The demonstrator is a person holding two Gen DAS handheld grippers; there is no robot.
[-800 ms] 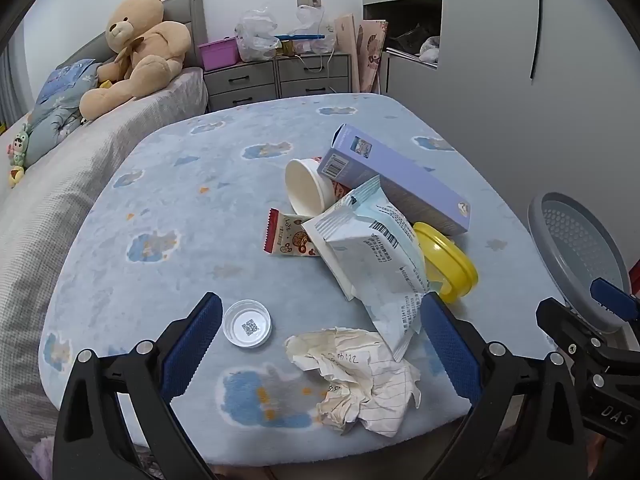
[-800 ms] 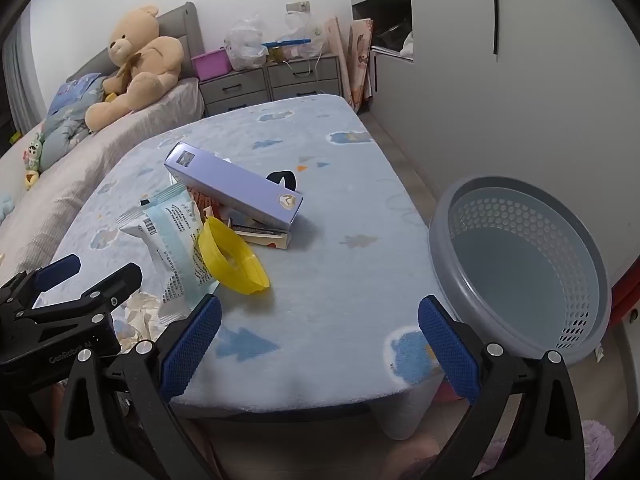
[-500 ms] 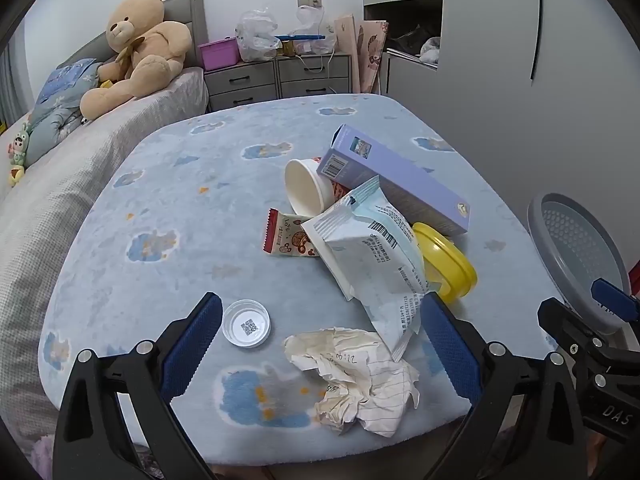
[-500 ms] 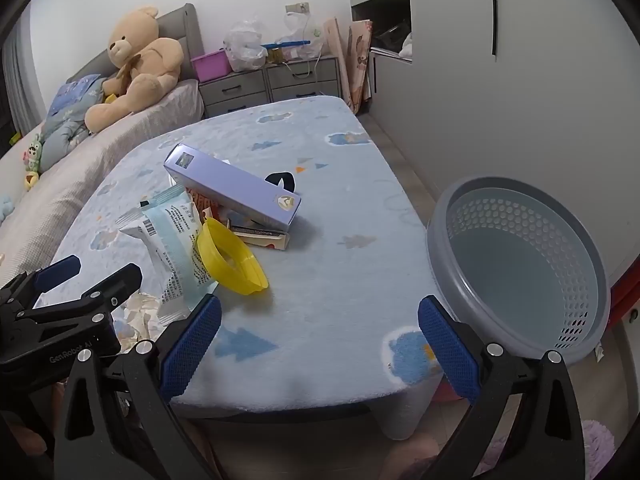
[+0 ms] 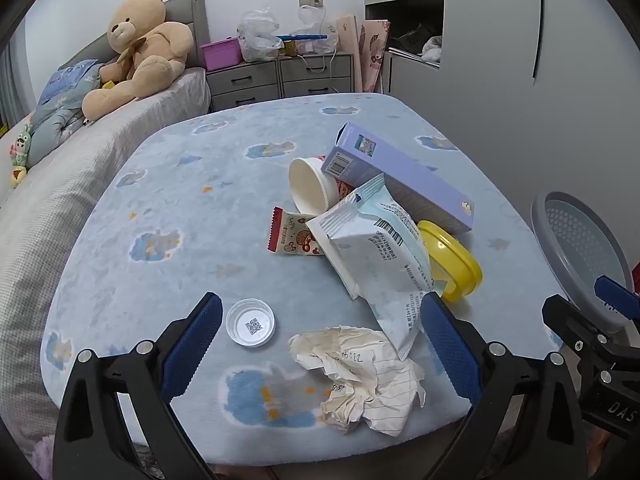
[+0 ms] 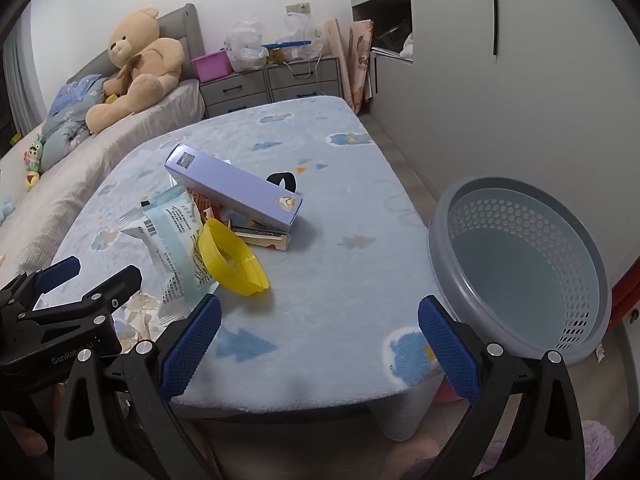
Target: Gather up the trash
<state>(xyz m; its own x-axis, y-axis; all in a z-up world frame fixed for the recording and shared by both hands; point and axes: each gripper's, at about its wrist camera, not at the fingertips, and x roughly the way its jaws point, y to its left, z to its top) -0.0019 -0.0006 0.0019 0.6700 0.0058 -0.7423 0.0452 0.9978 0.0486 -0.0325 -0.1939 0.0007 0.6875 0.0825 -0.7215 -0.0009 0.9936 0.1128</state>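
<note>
Over a cloud-print table (image 5: 192, 208), the left tongs (image 5: 320, 344) gape wide and empty with the crumpled paper (image 5: 360, 376) just ahead at 1 o'clock, while the right tongs (image 6: 320, 340), equally open and empty, flank the gray basket (image 6: 516, 264) at 2 o'clock.

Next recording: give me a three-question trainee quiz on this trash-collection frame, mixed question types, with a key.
1. True or false: the grey basket already holds trash.
2. Which item lies nearest the left gripper? A) purple box B) crumpled paper C) yellow lid
3. Fill in: the right gripper is ____ and holds nothing.

Key: 1 false, the visible interior is bare. 2 B. 3 open.
</note>
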